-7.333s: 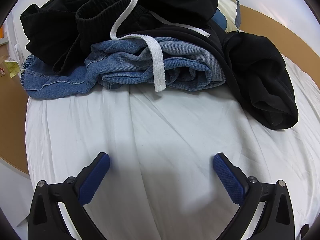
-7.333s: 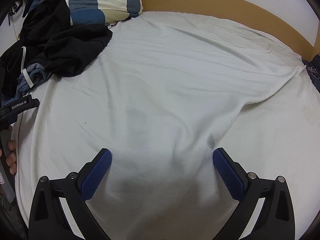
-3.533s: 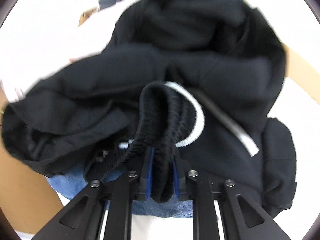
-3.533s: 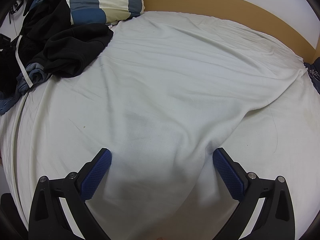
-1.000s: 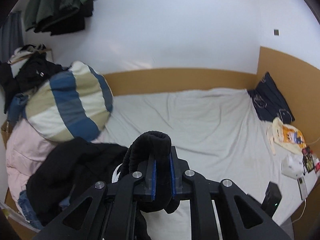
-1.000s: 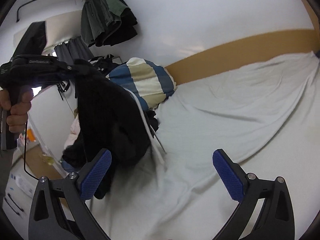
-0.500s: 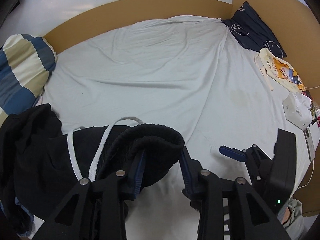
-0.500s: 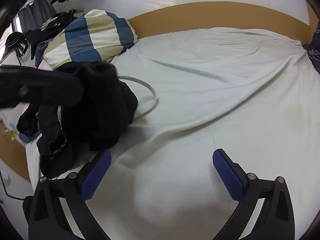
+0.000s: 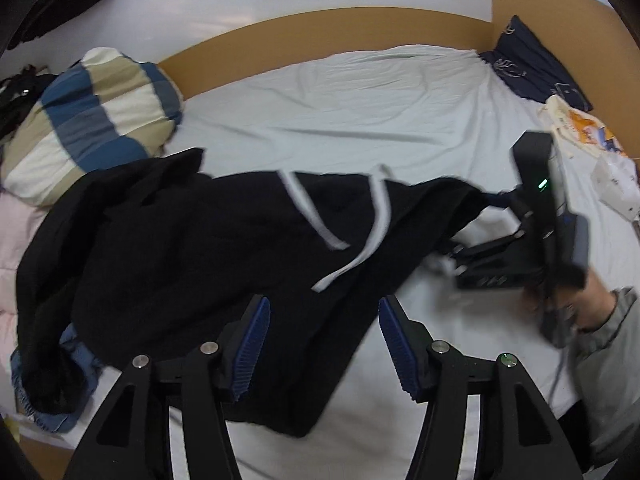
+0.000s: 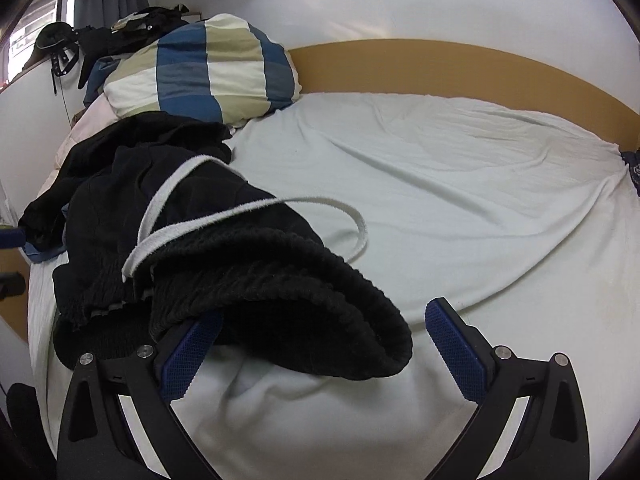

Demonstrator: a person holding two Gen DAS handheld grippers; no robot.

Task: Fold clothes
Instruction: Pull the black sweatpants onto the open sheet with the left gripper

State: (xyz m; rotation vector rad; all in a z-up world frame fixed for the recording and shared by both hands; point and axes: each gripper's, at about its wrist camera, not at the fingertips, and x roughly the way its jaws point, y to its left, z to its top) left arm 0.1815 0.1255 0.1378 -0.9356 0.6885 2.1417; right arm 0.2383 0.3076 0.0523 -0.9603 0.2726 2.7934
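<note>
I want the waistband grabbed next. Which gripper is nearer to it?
Right. The right gripper sits open at the ribbed waistband, which drapes over one finger. The left gripper hovers open farther along the black pants.

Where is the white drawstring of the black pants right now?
In the right wrist view the white drawstring loops off the ribbed waistband of the black pants onto the white sheet, just ahead of the open right gripper.
</note>
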